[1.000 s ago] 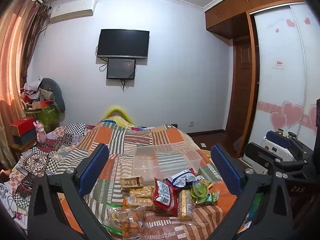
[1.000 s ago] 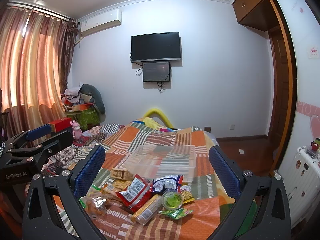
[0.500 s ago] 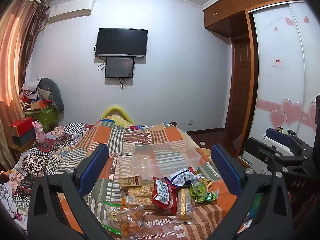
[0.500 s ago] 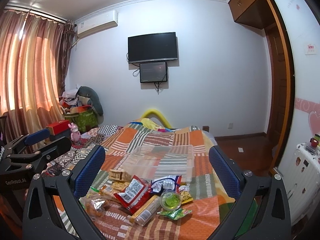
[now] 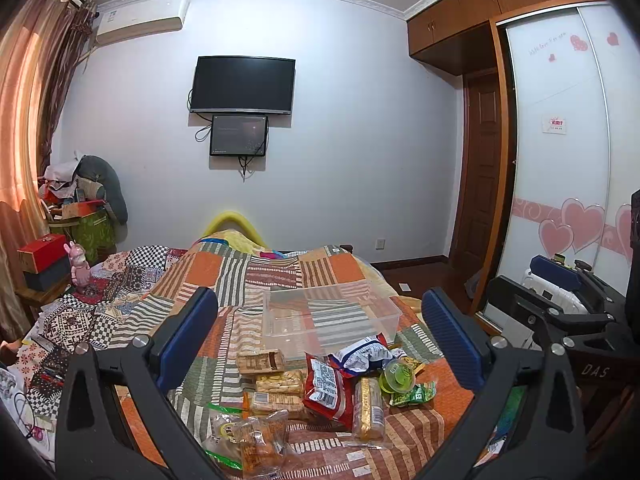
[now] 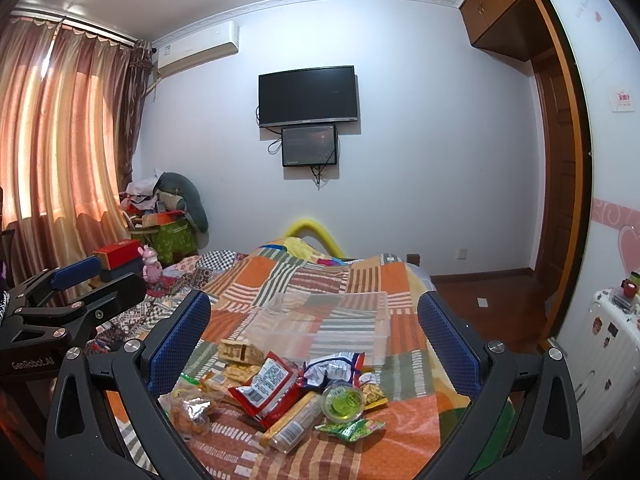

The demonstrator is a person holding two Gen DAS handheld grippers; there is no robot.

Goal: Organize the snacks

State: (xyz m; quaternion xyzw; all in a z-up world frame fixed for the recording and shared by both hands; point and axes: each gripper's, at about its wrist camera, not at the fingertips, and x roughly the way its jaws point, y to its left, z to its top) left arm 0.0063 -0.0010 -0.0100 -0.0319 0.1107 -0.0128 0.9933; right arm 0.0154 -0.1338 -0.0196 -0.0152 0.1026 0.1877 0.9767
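Both views have edged nearer the snacks (image 5: 320, 384); both grippers (image 5: 320, 344) (image 6: 314, 344) gape, empty-jawed; only right's shows curtains (image 6: 60, 140).

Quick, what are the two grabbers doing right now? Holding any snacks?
Left gripper: open, holding nothing.
Right gripper: open, holding nothing.

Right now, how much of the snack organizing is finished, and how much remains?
Done: nothing visible; the clear plastic bin on the bed looks empty. In hand: nothing; the left gripper and right gripper are both open, above the bedspread. Left: the whole pile, including the red packet and green cup.
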